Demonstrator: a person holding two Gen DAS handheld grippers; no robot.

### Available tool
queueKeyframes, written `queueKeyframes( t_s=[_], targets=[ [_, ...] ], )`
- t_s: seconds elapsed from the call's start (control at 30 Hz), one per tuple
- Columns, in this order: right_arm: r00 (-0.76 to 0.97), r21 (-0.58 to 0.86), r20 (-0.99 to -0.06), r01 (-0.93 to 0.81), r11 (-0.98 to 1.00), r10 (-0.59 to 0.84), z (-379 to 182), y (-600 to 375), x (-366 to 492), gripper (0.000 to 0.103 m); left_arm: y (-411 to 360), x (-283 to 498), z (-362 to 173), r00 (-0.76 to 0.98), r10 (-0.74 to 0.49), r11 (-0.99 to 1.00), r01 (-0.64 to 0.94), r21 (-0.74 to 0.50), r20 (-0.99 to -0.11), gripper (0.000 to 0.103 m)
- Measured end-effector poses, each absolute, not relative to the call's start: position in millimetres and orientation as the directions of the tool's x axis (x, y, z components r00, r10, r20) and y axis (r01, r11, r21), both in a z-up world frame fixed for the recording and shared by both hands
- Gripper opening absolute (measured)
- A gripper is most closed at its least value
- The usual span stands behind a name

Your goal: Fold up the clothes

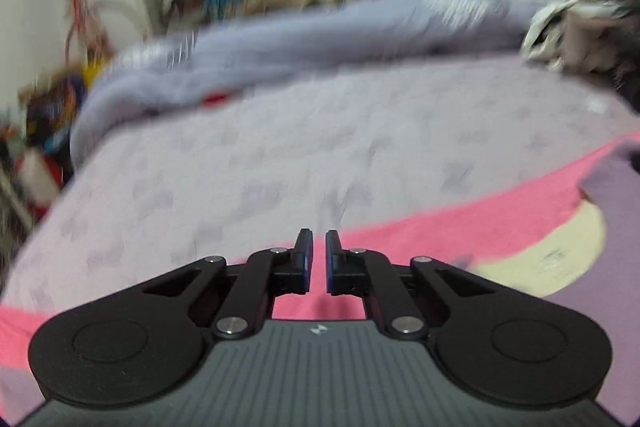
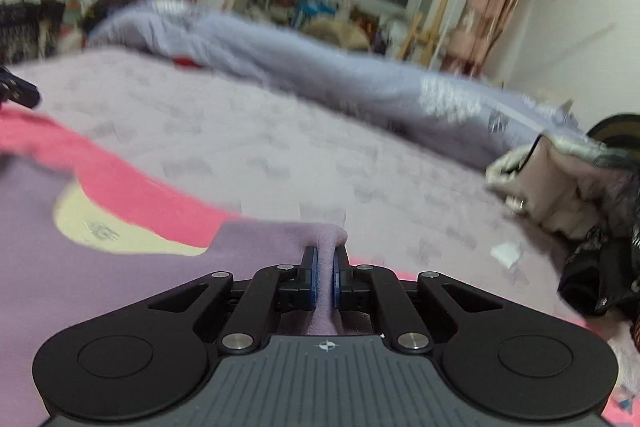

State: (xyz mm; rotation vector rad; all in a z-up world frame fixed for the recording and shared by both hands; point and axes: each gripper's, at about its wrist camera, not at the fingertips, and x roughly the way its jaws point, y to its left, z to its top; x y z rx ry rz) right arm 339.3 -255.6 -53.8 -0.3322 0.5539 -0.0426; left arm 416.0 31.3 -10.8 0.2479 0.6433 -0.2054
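My right gripper (image 2: 325, 269) is clamped on a pinched ridge of the lilac garment (image 2: 60, 287), which lies on the bed (image 2: 280, 155) over a pink garment (image 2: 132, 195). My left gripper (image 1: 319, 259) is drawn nearly together above the pink cloth; whether it pinches any fabric I cannot tell (only a narrow slit shows). Risk: if the left holds nothing, lifting would drag the lilac piece askew; a thin pinch could also slip free.
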Motion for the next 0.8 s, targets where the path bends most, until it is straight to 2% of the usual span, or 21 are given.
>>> queueKeyframes(
  t_s=[0.03,0.1,0.13,0.2,0.23,0.27,0.3,0.37,0.4,0.47,0.53,0.6,0.63,0.67,0.7,0.8],
  targets=[
    [0.815,-0.343,-0.558,-0.06,0.937,-0.152,-69.9,-256.6,348.5,0.011,32.4,421.8,-24.6,0.748,-0.096,0.948,0.27,0.169,-0.656,0.006],
    [0.806,-0.363,-0.567,-0.061,0.93,-0.168,-73.5,-254.9,354.7,0.012,36.5,415.7,-33.4,0.767,-0.102,0.943,0.277,0.183,-0.634,0.007],
    [0.806,-0.365,-0.567,-0.06,0.929,-0.17,-72.8,-254.9,356.1,0.013,38.3,415.0,-30.8,0.768,-0.099,0.946,0.271,0.18,-0.633,0.013],
    [0.805,-0.365,-0.566,-0.054,0.929,-0.176,-74.1,-256.4,358.3,0.017,43.1,415.2,-23.0,0.765,-0.085,0.952,0.252,0.174,-0.639,0.031],
    [0.805,-0.367,-0.563,-0.044,0.929,-0.184,-74.5,-257.5,359.3,0.02,46.1,411.3,-16.5,0.775,-0.078,0.954,0.241,0.179,-0.627,0.045],
    [0.805,-0.367,-0.556,-0.016,0.93,-0.206,-73.8,-259.9,360.5,0.032,49.2,407.3,-9.9,0.785,-0.07,0.956,0.23,0.184,-0.615,0.049],
    [0.804,-0.367,-0.547,0.02,0.93,-0.233,-72.5,-262.9,361.7,0.056,52.2,403.4,-3.4,0.795,-0.063,0.957,0.219,0.189,-0.603,0.049],
    [0.789,-0.299,-0.558,0.099,0.949,-0.258,-65.6,-280.3,364.8,0.083,47.1,375.4,6.8,0.797,-0.127,0.938,0.291,0.19,-0.591,0.053],
    [0.788,-0.212,-0.576,0.116,0.97,-0.22,-60.3,-295.2,363.6,0.084,43.0,358.7,11.5,0.792,-0.17,0.922,0.338,0.189,-0.586,0.057],
    [0.809,-0.061,-0.563,0.161,0.985,-0.167,-44.0,-322.9,345.4,0.082,34.8,325.3,21.0,0.777,-0.255,0.883,0.43,0.189,-0.576,0.081],
    [0.835,0.08,-0.535,0.205,0.975,-0.132,-26.8,-349.3,324.7,0.083,24.8,291.7,24.5,0.752,-0.32,0.831,0.515,0.211,-0.576,0.089],
    [0.855,0.185,-0.51,0.212,0.96,-0.091,-9.7,-369.0,302.4,0.083,6.3,268.2,1.1,0.75,-0.277,0.75,0.56,0.353,-0.601,0.092],
    [0.856,0.184,-0.514,0.166,0.969,-0.049,-4.3,-365.0,287.5,0.083,-1.2,264.8,-15.3,0.759,-0.225,0.707,0.559,0.434,-0.611,0.093],
    [0.853,0.174,-0.523,0.109,0.979,-0.002,-0.4,-357.5,271.6,0.083,0.0,267.7,-26.3,0.778,-0.2,0.708,0.535,0.462,-0.595,0.103],
    [0.846,0.165,-0.532,0.051,0.985,0.045,3.5,-350.1,255.7,0.083,8.8,279.2,-28.0,0.788,-0.186,0.765,0.491,0.417,-0.587,0.103],
    [0.801,0.114,-0.576,-0.117,0.987,0.162,8.8,-321.5,206.3,0.082,41.9,333.8,-24.8,0.738,-0.096,0.931,0.303,0.201,-0.667,0.103]
  ],
)
